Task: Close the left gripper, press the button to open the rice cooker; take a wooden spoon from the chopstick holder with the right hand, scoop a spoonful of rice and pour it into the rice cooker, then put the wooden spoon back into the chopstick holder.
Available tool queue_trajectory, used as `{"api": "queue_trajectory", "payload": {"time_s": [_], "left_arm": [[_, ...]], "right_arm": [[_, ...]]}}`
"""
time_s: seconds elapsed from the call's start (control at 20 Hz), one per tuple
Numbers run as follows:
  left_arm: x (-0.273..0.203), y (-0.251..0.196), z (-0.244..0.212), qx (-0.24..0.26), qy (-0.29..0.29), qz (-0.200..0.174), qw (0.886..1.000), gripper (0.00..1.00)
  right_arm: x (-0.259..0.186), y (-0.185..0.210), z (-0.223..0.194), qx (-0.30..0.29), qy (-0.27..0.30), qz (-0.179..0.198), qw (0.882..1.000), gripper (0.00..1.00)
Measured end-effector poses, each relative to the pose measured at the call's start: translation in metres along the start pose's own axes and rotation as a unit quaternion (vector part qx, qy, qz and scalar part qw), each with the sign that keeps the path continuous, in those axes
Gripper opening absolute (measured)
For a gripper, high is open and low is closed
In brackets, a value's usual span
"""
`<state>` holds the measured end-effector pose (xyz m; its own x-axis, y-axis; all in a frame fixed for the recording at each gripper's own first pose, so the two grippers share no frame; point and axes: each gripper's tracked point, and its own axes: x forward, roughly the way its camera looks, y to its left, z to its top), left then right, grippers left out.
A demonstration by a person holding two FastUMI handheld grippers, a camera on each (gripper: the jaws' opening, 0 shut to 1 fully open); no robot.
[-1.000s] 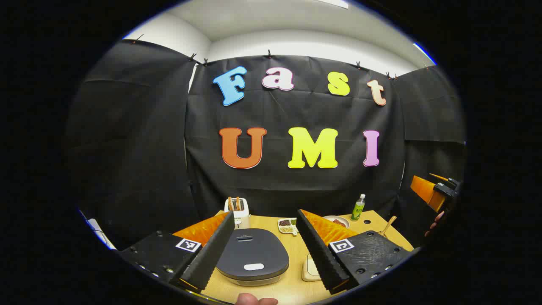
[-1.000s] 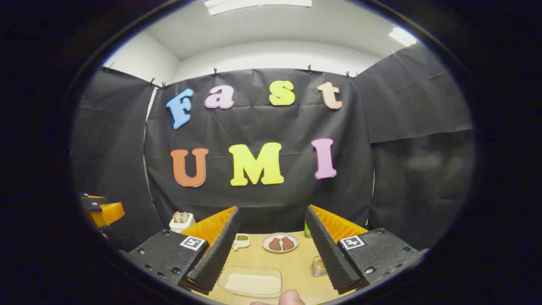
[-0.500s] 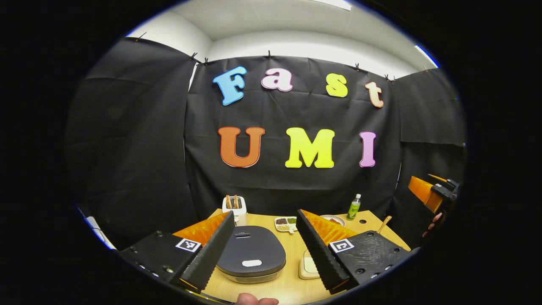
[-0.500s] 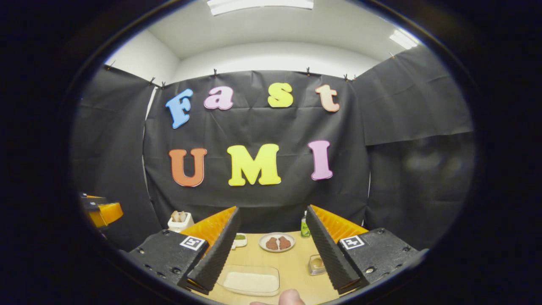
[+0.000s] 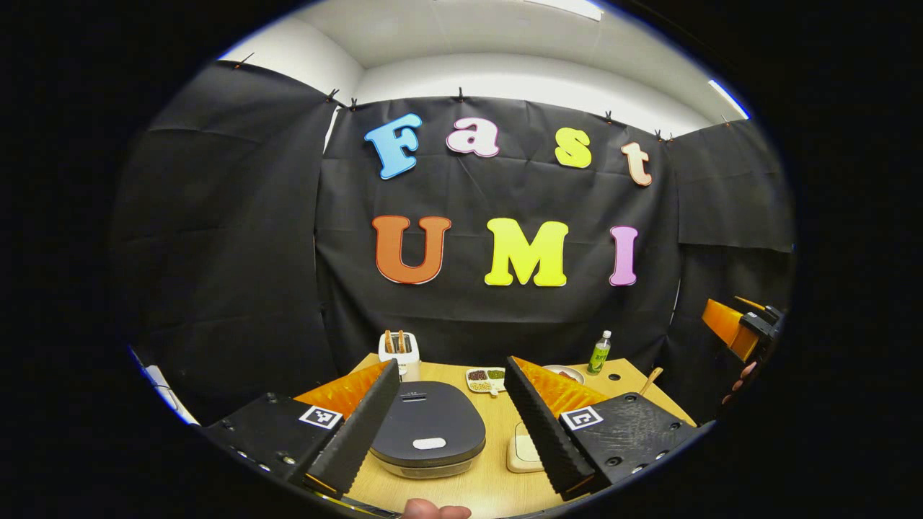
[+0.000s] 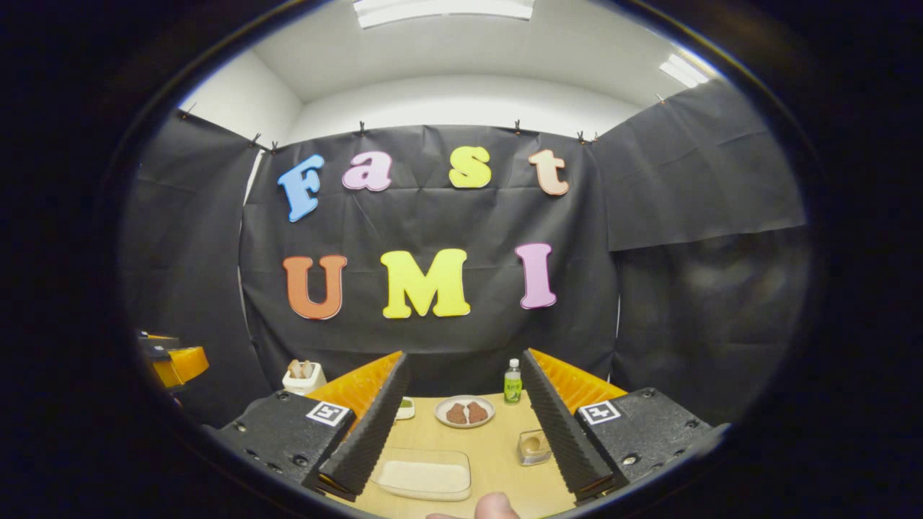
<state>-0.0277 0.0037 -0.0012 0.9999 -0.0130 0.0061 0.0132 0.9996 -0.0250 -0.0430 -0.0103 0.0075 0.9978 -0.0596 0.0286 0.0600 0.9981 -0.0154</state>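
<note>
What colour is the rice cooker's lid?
Dark grey, with a small white oval button near its front; the rice cooker shows best in the left gripper view.

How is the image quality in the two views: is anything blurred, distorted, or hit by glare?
Left gripper view: sharp and evenly lit; the fisheye bends the ceiling line, and the rice cooker lid carries only a soft sheen. Right gripper view: the ceiling lights are blown out to white, the rice tray is clear, and the wall cloth at far right looks smeared.
</note>
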Motion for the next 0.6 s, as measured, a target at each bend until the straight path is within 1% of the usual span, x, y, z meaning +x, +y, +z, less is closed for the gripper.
{"api": "queue_trajectory", "payload": {"time_s": [0.35, 0.4, 0.6], "left_arm": [[-0.01, 0.003, -0.017, -0.003, 0.013, -0.001, 1.0, 0.95], [-0.012, 0.004, -0.02, -0.007, 0.015, 0.001, 1.0, 0.95], [-0.008, 0.003, -0.033, -0.018, 0.032, 0.012, 0.999, 0.95]], "right_arm": [[-0.01, -0.014, 0.0, -0.007, 0.001, -0.026, 1.0, 1.0], [-0.01, -0.015, 0.0, -0.012, 0.0, -0.025, 1.0, 0.99], [-0.003, -0.02, 0.0, -0.027, 0.0, -0.019, 0.999, 1.0]]}}
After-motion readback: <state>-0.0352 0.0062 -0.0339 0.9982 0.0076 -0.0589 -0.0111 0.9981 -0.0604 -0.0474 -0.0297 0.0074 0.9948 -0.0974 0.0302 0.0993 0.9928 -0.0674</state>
